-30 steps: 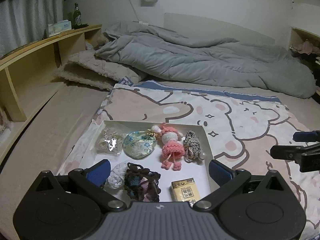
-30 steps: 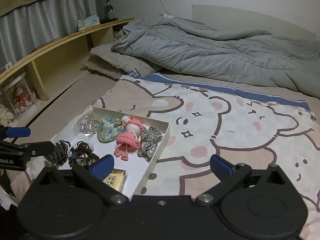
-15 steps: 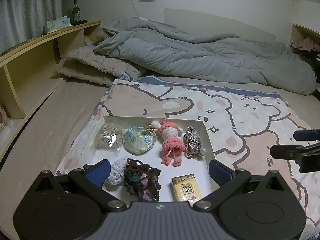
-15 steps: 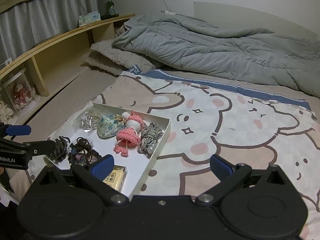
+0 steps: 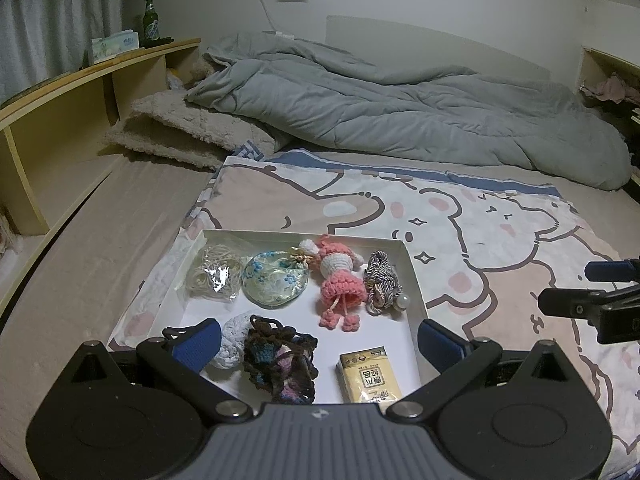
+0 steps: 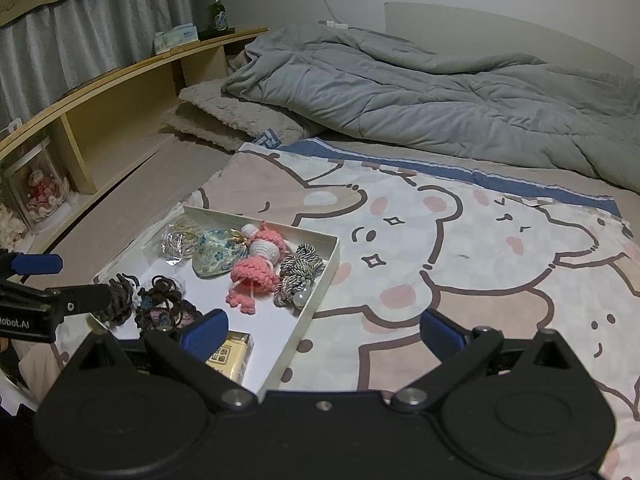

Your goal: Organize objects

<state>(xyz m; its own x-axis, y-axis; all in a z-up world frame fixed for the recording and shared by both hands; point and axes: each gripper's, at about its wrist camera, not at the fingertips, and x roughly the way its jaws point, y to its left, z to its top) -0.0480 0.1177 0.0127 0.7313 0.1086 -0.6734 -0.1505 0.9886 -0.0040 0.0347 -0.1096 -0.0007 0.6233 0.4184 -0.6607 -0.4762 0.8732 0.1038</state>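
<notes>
Shallow white cardboard tray [image 5: 414, 280] on cartoon-bear blanket [image 5: 500, 240], approx. 7 items inside: 1 pink crochet doll [image 5: 338, 284], 1 yellow packet [image 5: 370, 378]. Left gripper [image 5: 318, 342] & right gripper [image 6: 324, 336]: both spread wide, holding nothing.

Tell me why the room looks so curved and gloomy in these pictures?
Left wrist view: the fisheye lens bends the wooden shelf and darkens the corners; light is dim and bluish, yet the white tray stays sharp. Right wrist view: same bending, with grain on the grey duvet.

One tray [image 5: 414, 280], seven trinkets inside (one doll [image 5: 340, 276], one packet [image 5: 370, 378]).
</notes>
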